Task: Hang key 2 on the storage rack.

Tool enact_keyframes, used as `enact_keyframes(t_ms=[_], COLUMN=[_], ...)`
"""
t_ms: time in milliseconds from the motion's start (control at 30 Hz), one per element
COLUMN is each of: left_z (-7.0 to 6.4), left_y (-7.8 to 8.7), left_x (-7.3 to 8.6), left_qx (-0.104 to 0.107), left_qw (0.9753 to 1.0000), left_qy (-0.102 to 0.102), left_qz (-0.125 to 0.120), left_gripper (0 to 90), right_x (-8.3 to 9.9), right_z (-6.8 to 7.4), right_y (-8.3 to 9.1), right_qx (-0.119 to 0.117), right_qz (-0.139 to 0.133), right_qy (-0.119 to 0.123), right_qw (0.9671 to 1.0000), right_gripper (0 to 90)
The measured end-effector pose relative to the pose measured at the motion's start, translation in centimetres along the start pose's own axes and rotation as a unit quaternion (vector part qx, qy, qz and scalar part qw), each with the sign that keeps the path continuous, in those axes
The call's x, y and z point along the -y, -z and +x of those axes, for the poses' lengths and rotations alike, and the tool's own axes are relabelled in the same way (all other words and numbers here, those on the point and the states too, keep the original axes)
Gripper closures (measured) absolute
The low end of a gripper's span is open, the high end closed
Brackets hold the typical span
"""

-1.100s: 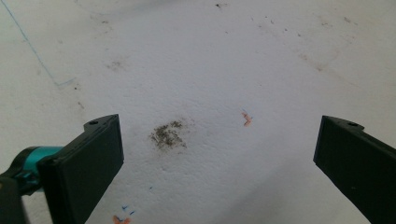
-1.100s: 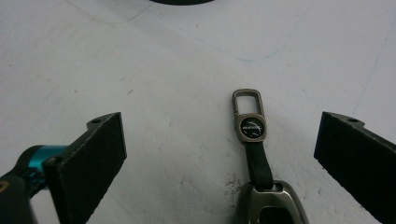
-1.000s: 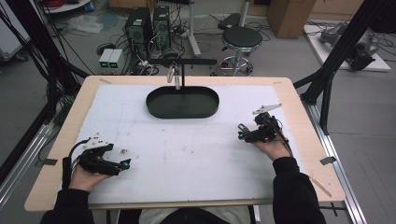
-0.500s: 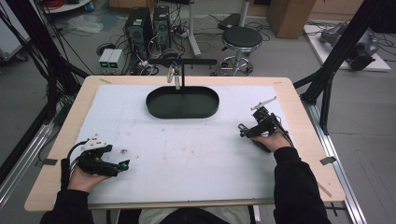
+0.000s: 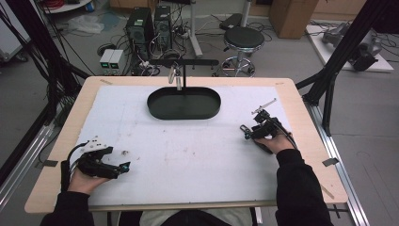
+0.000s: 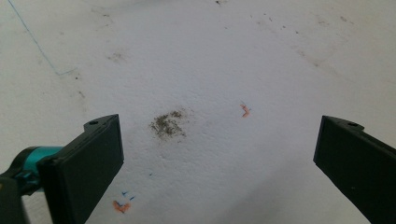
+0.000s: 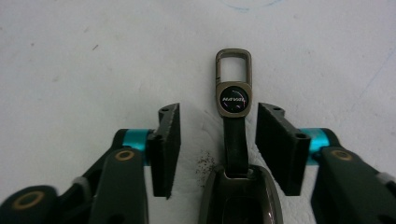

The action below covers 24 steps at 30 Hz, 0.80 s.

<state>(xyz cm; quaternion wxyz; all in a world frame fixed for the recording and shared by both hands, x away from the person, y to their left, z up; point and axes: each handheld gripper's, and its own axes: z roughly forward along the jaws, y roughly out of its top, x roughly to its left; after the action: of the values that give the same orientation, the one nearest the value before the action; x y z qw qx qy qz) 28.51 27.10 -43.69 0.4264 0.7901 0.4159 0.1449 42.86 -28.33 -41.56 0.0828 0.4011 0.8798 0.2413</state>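
Since a second ago, the right tool (image 5: pixel 246 132) has shifted slightly forward and toward the worktop's (image 5: pixel 197 155) middle, while the left tool (image 5: pixel 123 167) stays put. Between the right tool's parted jaws lies a dark key fob (image 7: pixel 238 186) with a metal clip, untouched by either pad. Open wide, the left tool (image 6: pixel 212 154) hovers above a grey smudge (image 6: pixel 167 124).

The left gripper (image 5: pixel 123 166) lies low near the table's front left corner, gripped by the left hand (image 5: pixel 83 178), its jaws spread wide and pointing right. The right gripper (image 5: pixel 244 132) sits on the right side, held by the right hand (image 5: pixel 274 141), jaws parted and pointing left. Both dark sleeves enter from below.
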Motion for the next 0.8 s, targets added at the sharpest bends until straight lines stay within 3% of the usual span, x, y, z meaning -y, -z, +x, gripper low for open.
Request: enact_keyframes(t_ms=[167,300,400,500,800], left_z=[-0.01,-0.03,0.02,-0.05,-0.12], left_y=[0.00,0.04,0.06,0.07,-0.01], left_x=[0.01,0.02,0.02,0.02,0.04], left_qx=[0.001,0.002,0.003,0.004,0.004], left_qw=[1.0000,1.0000,1.0000,1.0000,1.0000], left_qy=[0.001,0.000,-0.001,-0.001,-0.002], left_qz=[-0.002,-0.003,-0.002,-0.003,-0.001], left_gripper=[2.0,2.0,2.0,2.0,2.0], right_x=[0.08,0.21,0.22,0.28,0.57], right_z=[-0.18,-0.39,-0.53,-0.75,-0.91], right_y=[-0.09,-0.14,-0.10,-0.19,0.01], right_qx=[0.014,0.023,0.021,0.011,0.004], right_qz=[0.010,0.018,0.016,0.017,0.005], right_qy=[-0.006,-0.013,-0.026,-0.039,-0.033], right_qw=[0.9998,0.9995,0.9993,0.9990,0.9994], right_gripper=[59.0,73.5,79.3,82.0,87.3])
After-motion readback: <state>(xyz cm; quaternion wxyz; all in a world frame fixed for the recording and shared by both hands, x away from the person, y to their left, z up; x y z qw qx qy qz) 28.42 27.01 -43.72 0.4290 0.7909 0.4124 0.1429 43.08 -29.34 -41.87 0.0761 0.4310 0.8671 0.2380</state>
